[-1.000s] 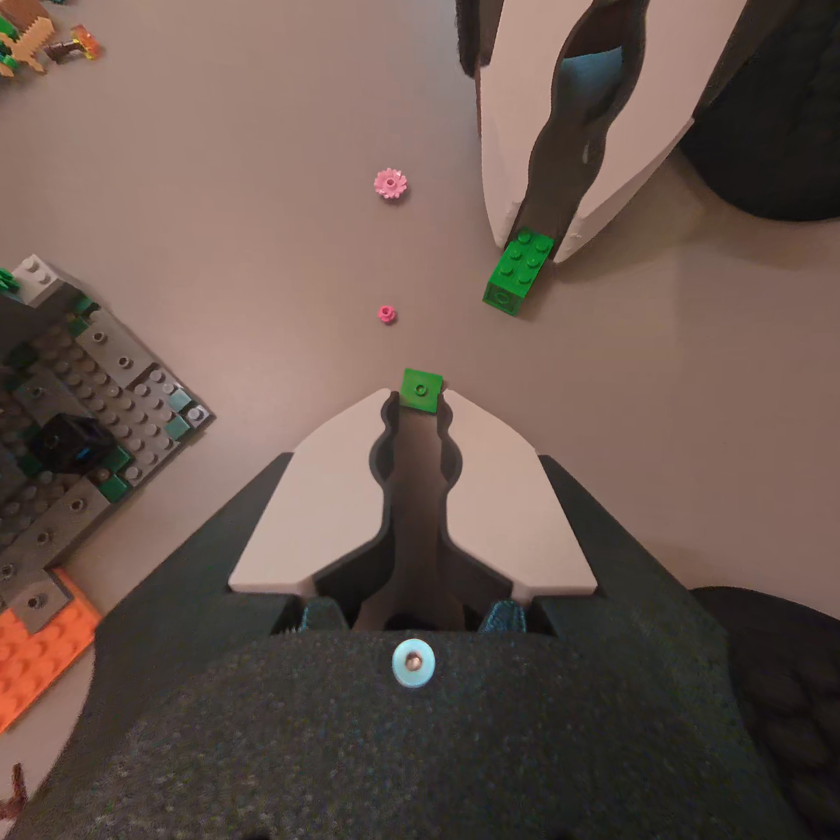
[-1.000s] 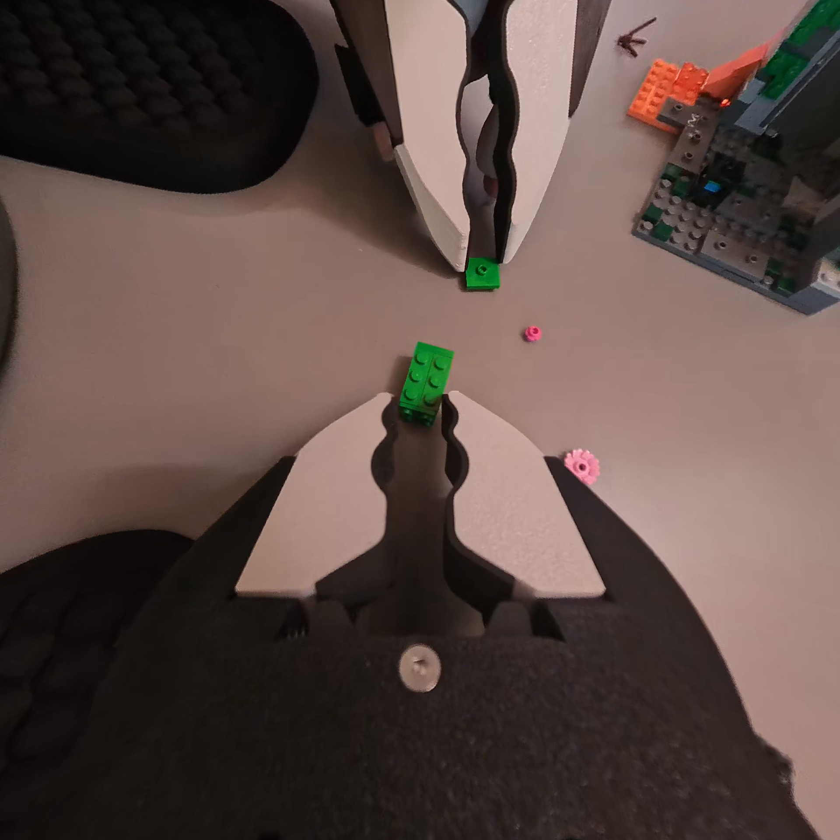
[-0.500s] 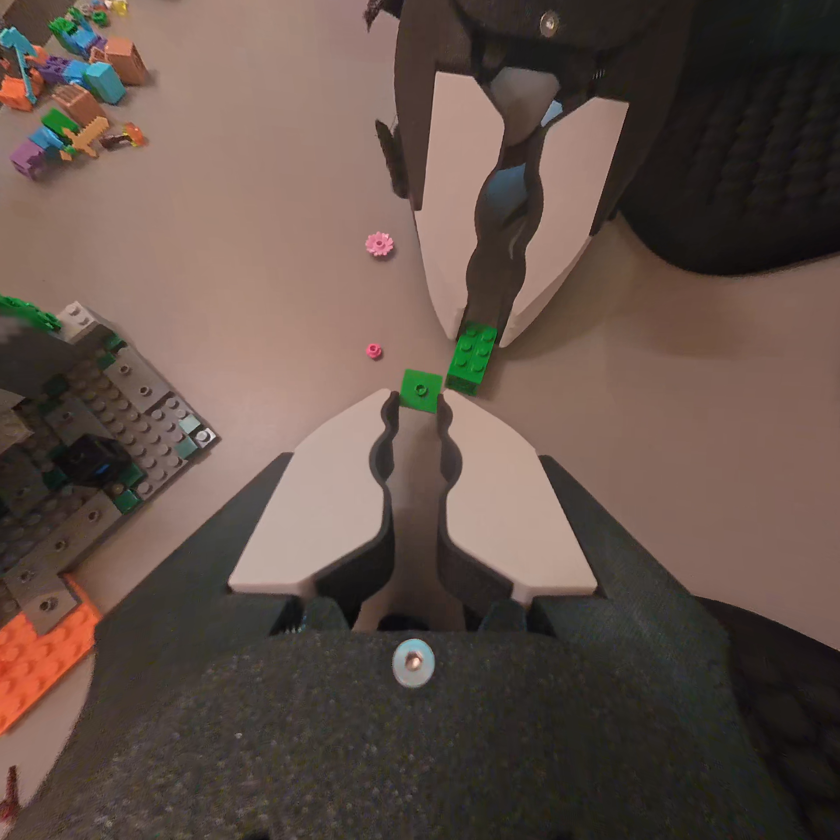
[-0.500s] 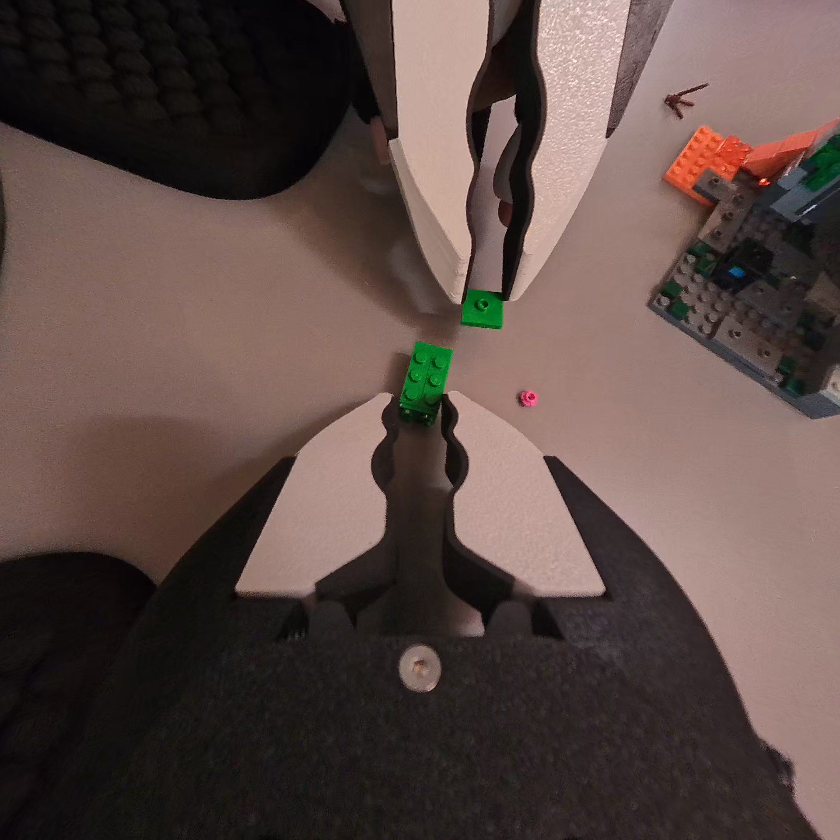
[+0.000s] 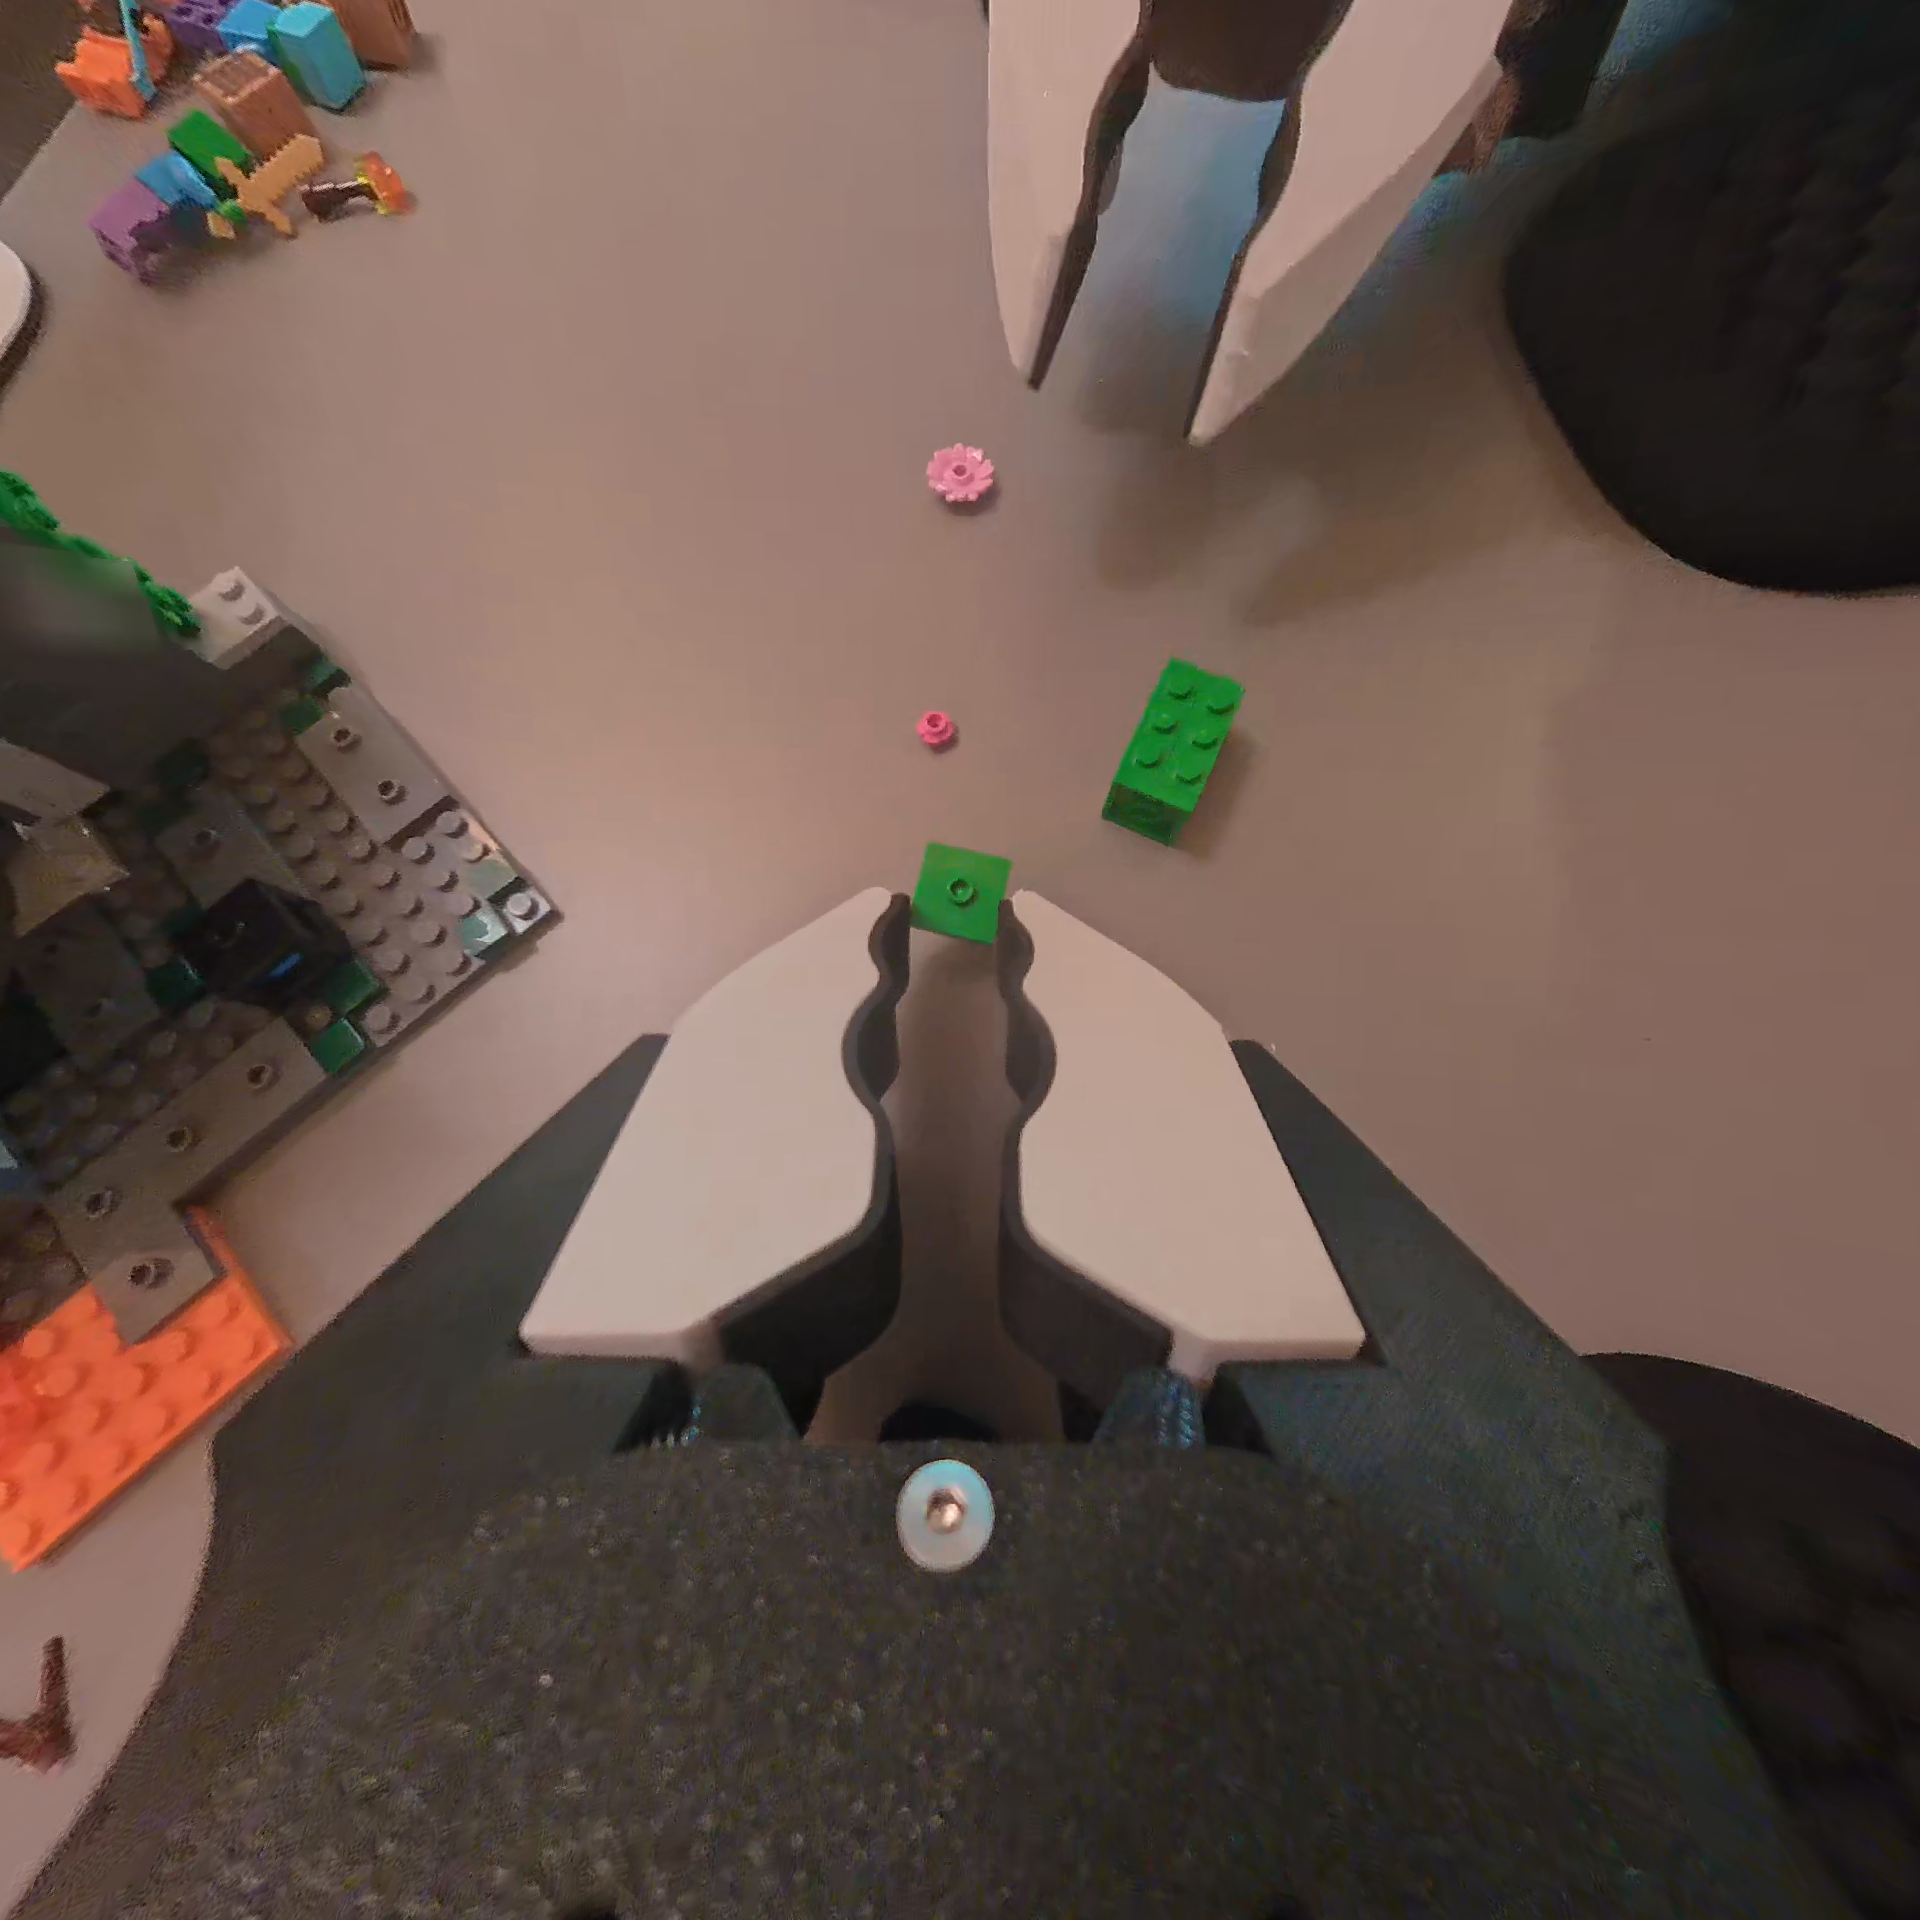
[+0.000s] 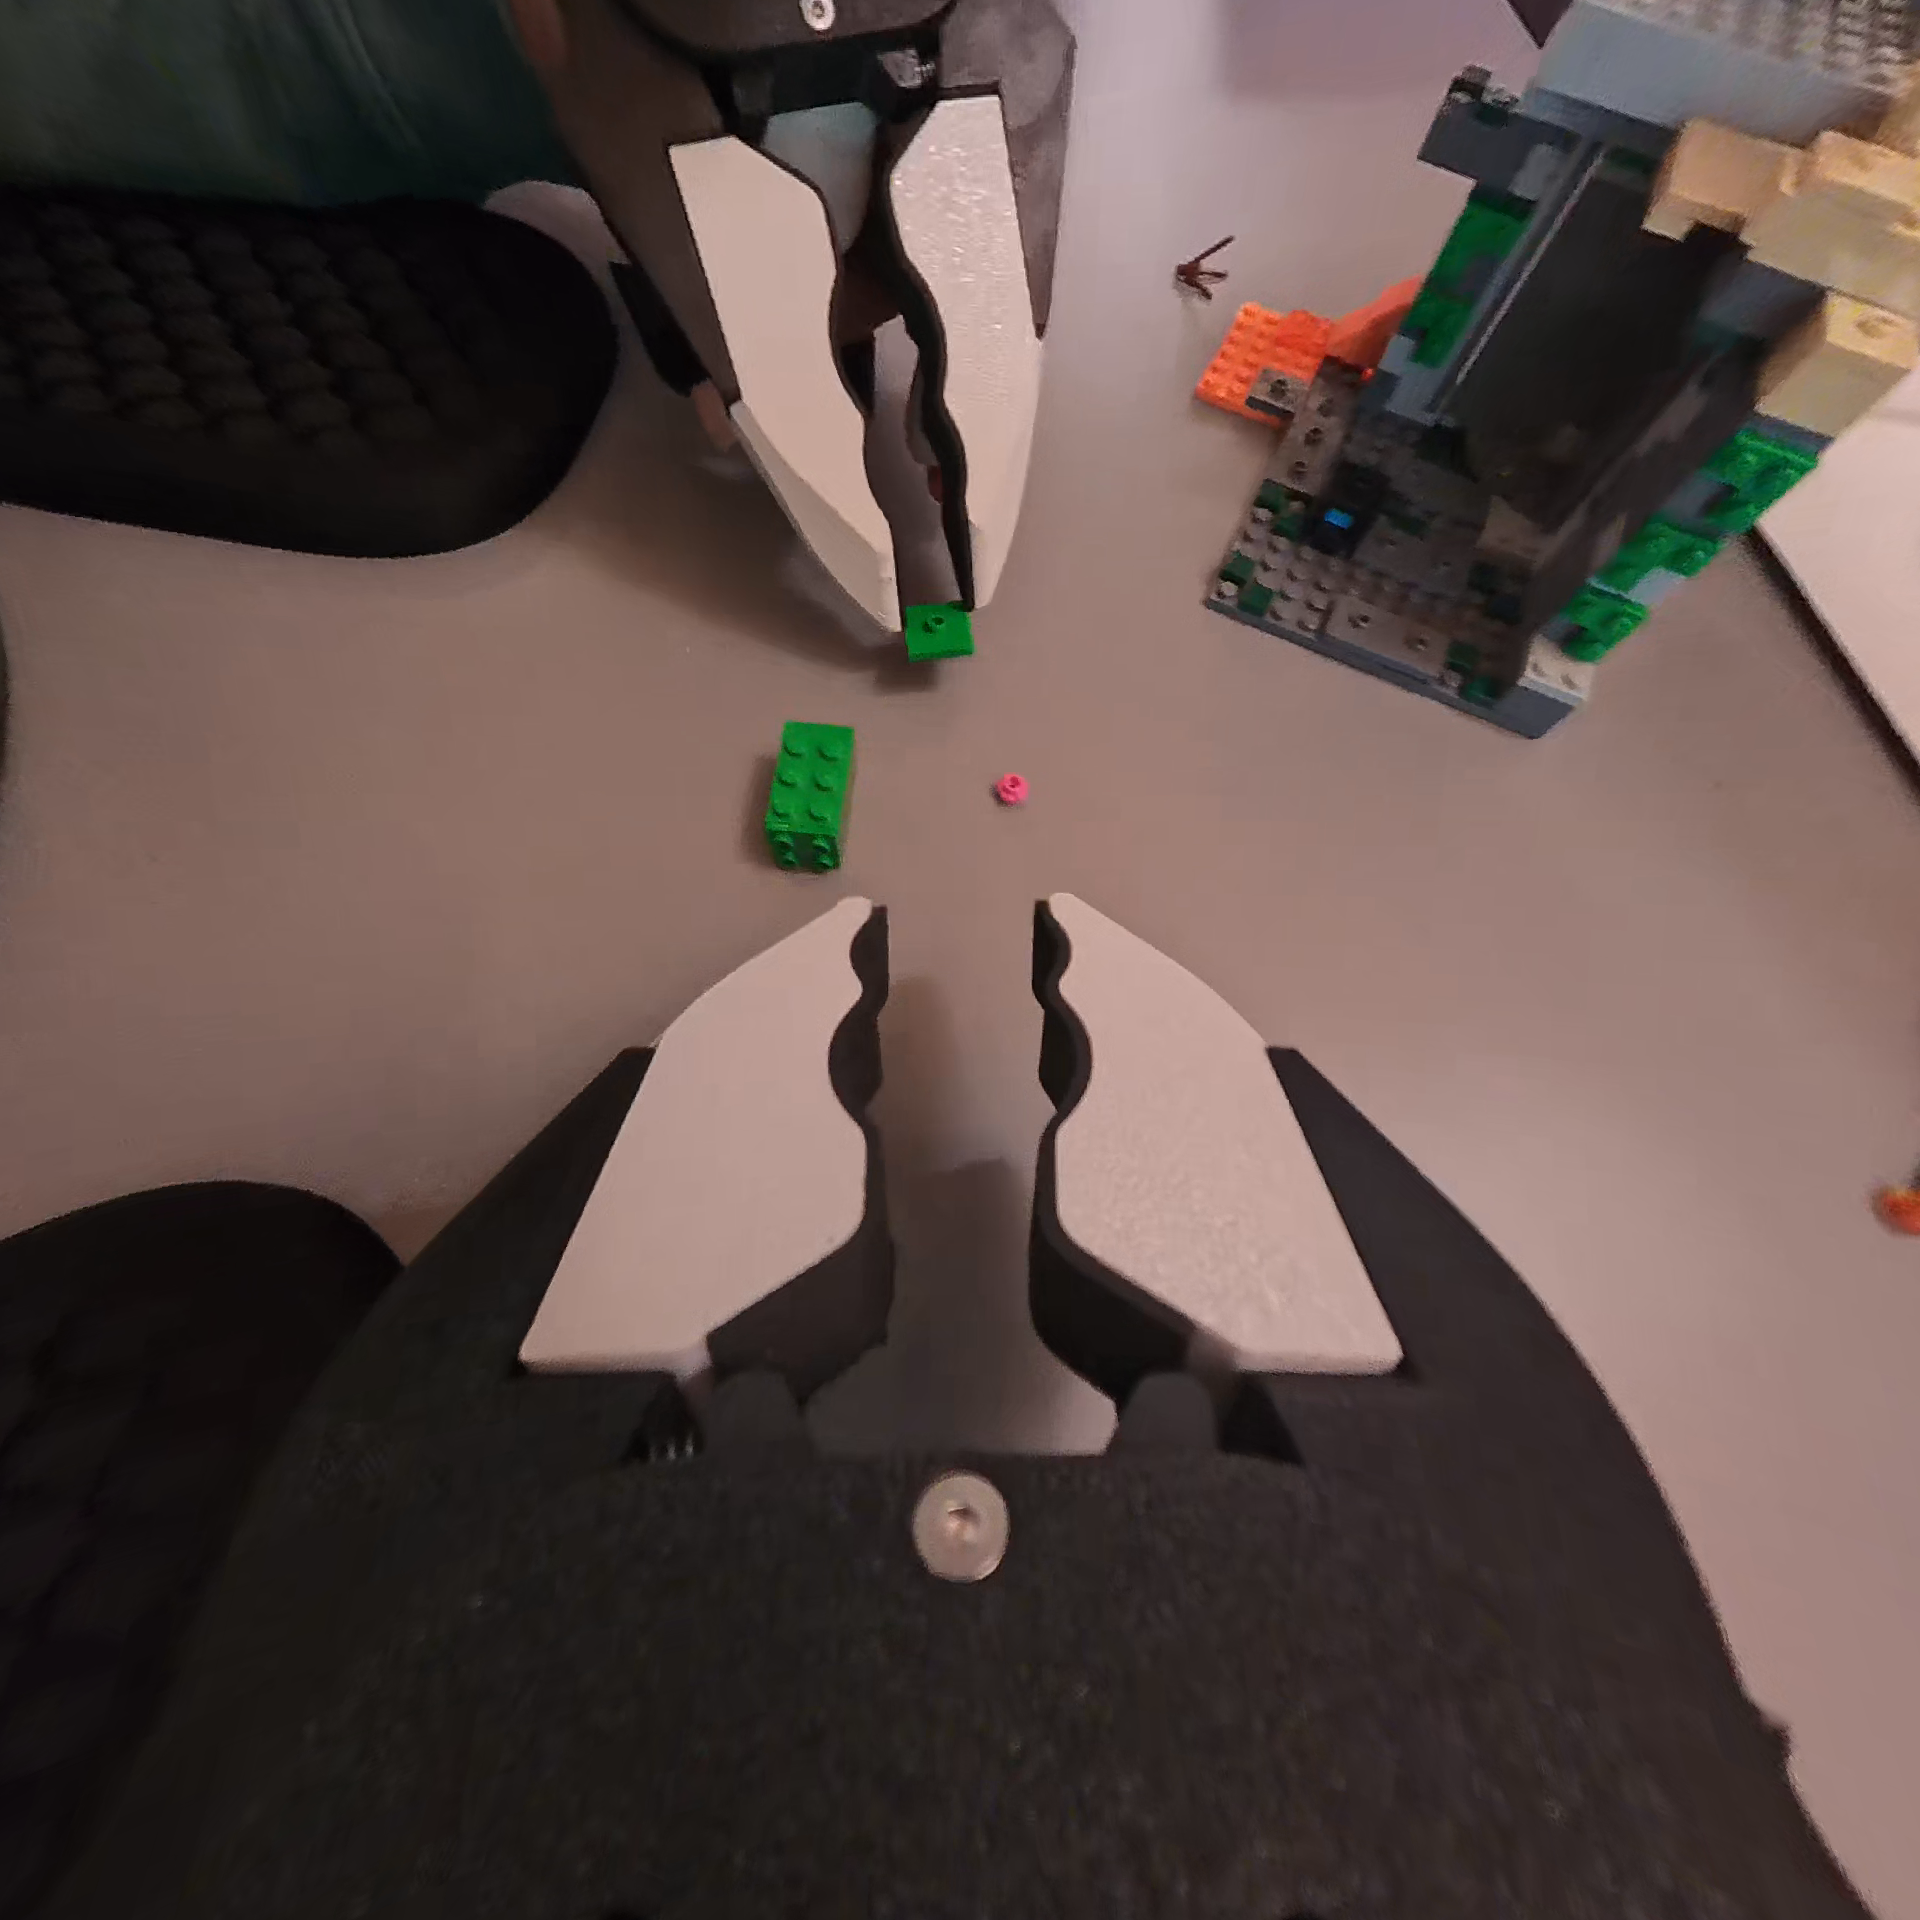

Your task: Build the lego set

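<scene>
Overhead, left gripper (image 5: 954, 906) clamps a green plate (image 5: 961, 891); right gripper (image 6: 961, 914) gapes over grey table (image 6: 416, 727) (bare, matte).

Grey castle build (image 5: 208, 935) cut off at left edge, top blurred; orange plate (image 5: 94, 1392) likewise cut

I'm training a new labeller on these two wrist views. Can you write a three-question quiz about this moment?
1. True or false: the right gripper is holding the green brick.
2. What does the left gripper pinch? A) pink flower B) green plate C) pink stud
3. Fill in: the green brick lies on the ____, clear of both grippers.

Key
1. False: its jaws are open and the brick lies free ahead of them.
2. B: the green plate sits between its fingertips; the pink flower and pink stud lie loose.
3. table
</scene>
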`<state>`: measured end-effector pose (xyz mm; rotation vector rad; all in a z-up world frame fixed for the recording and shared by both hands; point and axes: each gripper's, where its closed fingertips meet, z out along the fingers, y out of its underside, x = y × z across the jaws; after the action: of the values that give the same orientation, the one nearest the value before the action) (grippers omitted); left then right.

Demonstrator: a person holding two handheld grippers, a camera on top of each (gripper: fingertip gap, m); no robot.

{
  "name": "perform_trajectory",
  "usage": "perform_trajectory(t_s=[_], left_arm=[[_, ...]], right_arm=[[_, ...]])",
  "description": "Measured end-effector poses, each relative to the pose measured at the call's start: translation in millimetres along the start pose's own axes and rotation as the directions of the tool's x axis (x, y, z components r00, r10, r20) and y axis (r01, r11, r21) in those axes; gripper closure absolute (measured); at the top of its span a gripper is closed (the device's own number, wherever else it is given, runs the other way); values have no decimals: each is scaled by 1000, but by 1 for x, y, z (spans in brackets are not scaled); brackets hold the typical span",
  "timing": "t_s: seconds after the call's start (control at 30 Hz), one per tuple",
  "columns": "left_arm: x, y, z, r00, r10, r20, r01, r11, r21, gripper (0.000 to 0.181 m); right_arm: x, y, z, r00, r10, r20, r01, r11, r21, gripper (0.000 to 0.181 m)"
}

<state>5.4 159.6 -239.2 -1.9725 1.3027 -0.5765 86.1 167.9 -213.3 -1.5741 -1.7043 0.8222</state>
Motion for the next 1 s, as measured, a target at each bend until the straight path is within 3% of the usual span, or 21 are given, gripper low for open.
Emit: perform_trajectory(t_s=[0.17, 0.4, 0.73, 1.0], left_arm=[[1, -1, 1, 1000, 1, 0, -1, 1000, 11, 166], [17, -21, 0, 997, 70, -13, -69, 995, 69, 166], [38, -37, 0, 990, 141, -27, -139, 987, 78, 166], [48, -39, 1, 982, 185, -44, -182, 981, 70, 166]], right_arm=[[4, 3, -1, 1000, 17, -19, -17, 1000, 0, 157], [-20, -25, 19, 1000, 12, 8, -13, 997, 79, 160], [-30, -29, 37, 981, -160, -113, 156, 987, -43, 158], [-38, -25, 39, 982, -177, -65, 174, 983, -51, 165]])
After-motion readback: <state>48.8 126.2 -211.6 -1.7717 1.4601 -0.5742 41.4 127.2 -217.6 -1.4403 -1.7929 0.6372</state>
